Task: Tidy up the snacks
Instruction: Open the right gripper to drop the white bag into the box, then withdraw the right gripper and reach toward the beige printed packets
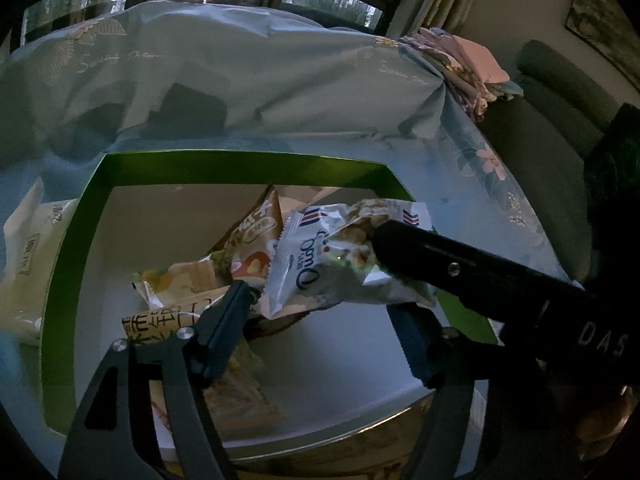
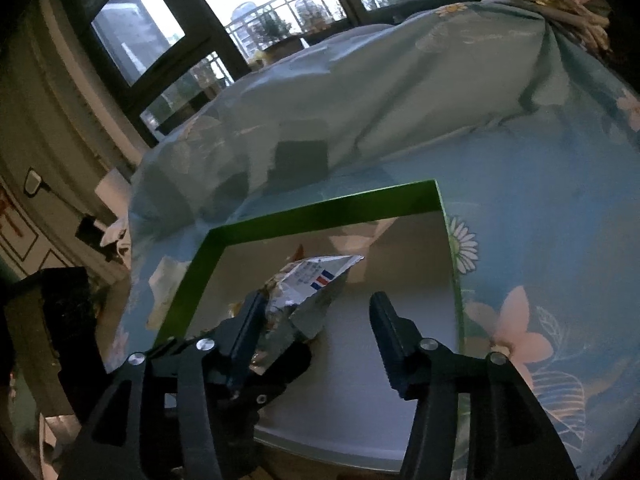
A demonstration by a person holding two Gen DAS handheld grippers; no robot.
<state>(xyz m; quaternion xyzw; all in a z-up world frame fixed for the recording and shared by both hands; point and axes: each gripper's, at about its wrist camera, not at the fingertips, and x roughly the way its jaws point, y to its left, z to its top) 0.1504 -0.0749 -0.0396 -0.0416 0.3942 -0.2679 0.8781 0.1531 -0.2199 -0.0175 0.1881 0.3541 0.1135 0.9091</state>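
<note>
A green-rimmed box [image 1: 240, 166] [image 2: 320, 208] with a white inside stands on a blue flowered cloth. A white snack packet [image 1: 320, 256] [image 2: 316, 280] with blue and red stripes sits tilted above other packets in the box. My left gripper [image 1: 320, 300] is open, and the packet's lower edge lies between its spread fingers. A black finger [image 1: 440, 264] of my right gripper rests against the packet's right end. In the right wrist view my right gripper [image 2: 318, 298] is open: the packet leans by its left finger [image 2: 248, 332], and the right finger [image 2: 388, 332] stands apart.
Several more packets lie in the box: an orange one [image 1: 256, 232], a yellow one [image 1: 180, 280], one with dark characters [image 1: 168, 320]. A pale packet [image 1: 28, 252] lies outside at the left. Folded cloths [image 1: 460, 64] and a sofa [image 1: 560, 120] are at the right.
</note>
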